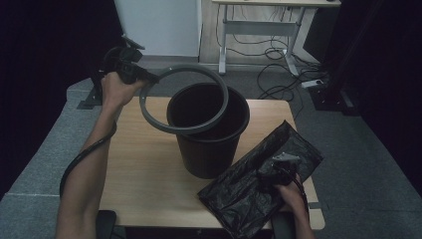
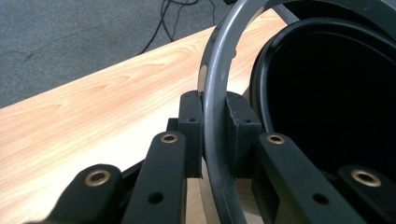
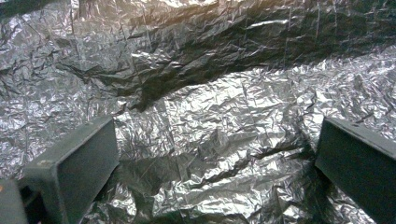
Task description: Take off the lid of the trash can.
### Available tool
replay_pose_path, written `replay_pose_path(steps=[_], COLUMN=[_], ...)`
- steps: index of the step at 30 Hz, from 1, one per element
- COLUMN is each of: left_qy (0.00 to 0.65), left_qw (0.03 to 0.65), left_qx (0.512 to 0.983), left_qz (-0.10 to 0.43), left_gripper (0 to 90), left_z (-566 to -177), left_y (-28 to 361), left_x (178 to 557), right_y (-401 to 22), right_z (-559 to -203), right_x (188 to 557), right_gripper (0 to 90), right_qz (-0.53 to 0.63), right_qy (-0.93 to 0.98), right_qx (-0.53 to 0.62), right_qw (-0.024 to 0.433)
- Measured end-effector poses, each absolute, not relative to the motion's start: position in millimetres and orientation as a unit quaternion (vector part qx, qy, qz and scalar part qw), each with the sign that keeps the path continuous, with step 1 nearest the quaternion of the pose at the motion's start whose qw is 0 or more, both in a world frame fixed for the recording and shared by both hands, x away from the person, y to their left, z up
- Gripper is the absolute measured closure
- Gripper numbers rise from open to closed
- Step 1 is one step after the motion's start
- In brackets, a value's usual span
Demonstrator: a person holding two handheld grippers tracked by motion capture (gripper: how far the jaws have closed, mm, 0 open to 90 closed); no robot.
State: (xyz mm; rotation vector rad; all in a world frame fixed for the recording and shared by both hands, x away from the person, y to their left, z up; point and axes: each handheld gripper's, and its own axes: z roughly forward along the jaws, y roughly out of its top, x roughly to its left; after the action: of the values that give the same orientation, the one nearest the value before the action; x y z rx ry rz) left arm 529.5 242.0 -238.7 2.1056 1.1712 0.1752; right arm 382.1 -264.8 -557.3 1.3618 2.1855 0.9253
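The left hand-held gripper (image 1: 130, 67) is clenching the grey ring (image 1: 185, 99) at its nine o'clock edge, pads (image 2: 194, 135) pressing on either side of the thin band. The ring is hanging tilted, its near arc resting across the bin's (image 1: 208, 130) mouth at bench (image 1: 139, 164) centre, its far arc lifted. It is looking stiff, light and smooth, so a pinch across the flat band should be holding, though it may be swivelling in the jaws. The right hand-held gripper (image 1: 273, 172) is standing released over the black bag (image 3: 201, 107) at five o'clock; the bag is looking thin, crinkly and slippery, best pinched at a fold.
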Motion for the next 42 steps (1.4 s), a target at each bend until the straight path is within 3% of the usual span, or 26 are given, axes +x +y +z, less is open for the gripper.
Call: replay_pose_path(steps=[42], left_qy=[0.523], left_qw=[0.339], left_qx=[0.777], left_qz=[0.091], left_gripper=[77.7], left_z=[-259.9], left_y=[336.9], left_x=[506.0], right_y=[-264.6], right_z=[-557.3], right_x=[382.0], right_gripper=[0.0], right_qz=[0.331], right_qy=[0.782], right_qx=[0.488], right_qw=[0.202])
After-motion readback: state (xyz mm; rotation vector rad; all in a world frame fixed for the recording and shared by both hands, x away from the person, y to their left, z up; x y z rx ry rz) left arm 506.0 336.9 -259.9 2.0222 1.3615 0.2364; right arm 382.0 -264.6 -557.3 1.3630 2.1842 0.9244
